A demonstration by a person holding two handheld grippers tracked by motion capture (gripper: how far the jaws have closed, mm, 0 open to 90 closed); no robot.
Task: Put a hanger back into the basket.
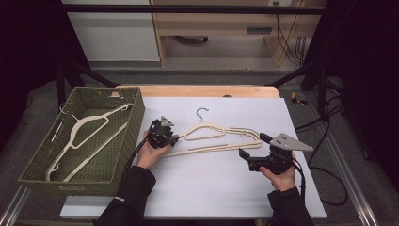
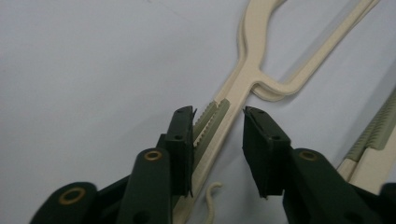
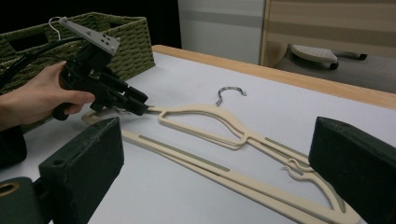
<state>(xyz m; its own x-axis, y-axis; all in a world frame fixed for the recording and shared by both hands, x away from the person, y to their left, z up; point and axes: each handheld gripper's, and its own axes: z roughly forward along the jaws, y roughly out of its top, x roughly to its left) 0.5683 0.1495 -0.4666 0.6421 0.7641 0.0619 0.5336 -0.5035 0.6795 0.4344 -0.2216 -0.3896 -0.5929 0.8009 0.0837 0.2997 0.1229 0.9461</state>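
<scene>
Two cream hangers already lie in the woven basket [image 1: 134, 117] at nine o'clock. My left gripper [image 1: 176, 139] straddles the stacked hangers' [image 1: 221, 136] left shoulder at table centre, jaws parted, not yet pinching. My right gripper [image 1: 250, 147] waits wide open at three o'clock, steadying nothing.

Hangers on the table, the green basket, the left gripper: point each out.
hangers on the table [image 1: 207, 128]: high view, on the cream shoulder below the hook.
green basket [image 1: 136, 115]: high view, on its right wall.
left gripper [image 2: 218, 140]: left gripper view, midway between its jaws.
</scene>
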